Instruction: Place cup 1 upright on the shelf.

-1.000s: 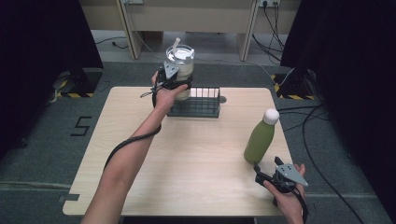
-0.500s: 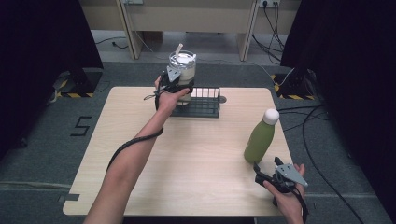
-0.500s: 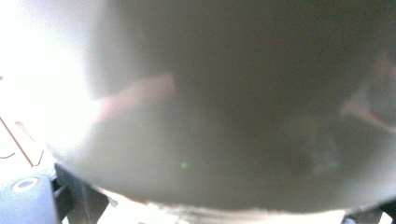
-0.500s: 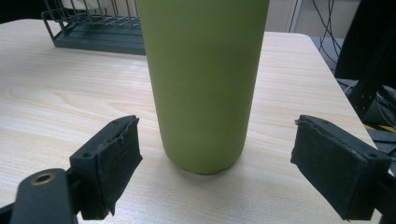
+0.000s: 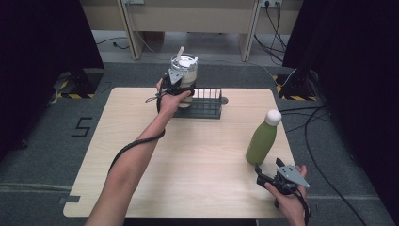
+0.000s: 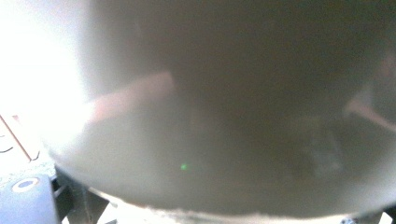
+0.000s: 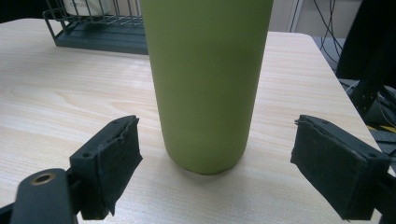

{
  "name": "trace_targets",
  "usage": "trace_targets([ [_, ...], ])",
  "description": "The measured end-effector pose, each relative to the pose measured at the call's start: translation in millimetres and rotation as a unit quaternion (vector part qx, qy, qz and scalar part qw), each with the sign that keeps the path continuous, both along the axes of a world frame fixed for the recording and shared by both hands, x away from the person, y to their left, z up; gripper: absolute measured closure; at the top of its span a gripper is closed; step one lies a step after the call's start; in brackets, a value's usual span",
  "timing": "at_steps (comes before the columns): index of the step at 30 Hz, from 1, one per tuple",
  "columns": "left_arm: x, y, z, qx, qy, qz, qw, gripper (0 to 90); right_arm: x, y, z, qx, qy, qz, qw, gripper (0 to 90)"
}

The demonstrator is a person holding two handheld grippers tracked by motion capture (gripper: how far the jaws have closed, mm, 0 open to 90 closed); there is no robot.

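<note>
Left gripper (image 5: 177, 90) pinching cup (image 5: 184, 70) above rack (image 5: 203, 104), 12 o'clock | right gripper (image 7: 212, 161) spread, bottle (image 7: 205, 79) between jaws | next: lower cup into rack.

We reached our left arm (image 5: 136, 155) far forward across the table, fully stretched, its cable looped around the forearm. Our left tool (image 5: 178, 84) sat at the far end, gripped in the hand, its jaws clamped tight. We kept our right hand (image 5: 287, 197) low at the near right corner, wrist bent slightly inward. Our right tool (image 7: 217, 163) pointed forward with its two black jaws spread wide apart.
</note>
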State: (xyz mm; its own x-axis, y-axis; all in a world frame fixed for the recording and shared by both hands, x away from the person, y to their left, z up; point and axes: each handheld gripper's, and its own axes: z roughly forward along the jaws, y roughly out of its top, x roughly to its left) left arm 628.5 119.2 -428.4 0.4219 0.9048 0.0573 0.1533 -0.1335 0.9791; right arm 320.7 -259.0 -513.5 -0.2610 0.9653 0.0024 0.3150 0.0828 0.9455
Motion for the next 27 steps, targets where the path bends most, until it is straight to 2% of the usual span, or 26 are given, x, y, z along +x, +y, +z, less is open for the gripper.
trace_targets([
  [6, 0.4, 1.4, -4.6, 0.001, 0.005, 0.002, 1.0000, 9.6, 0.1, 0.7, 0.0, -0.001, -0.001, 0.002, 1.0000, 15.1],
  [27, -0.5, 7.7, -5.1, -0.004, 0.012, -0.013, 0.9998, 7.8, -0.4, 2.3, 0.2, -0.005, -0.002, 0.005, 1.0000, 14.9],
])
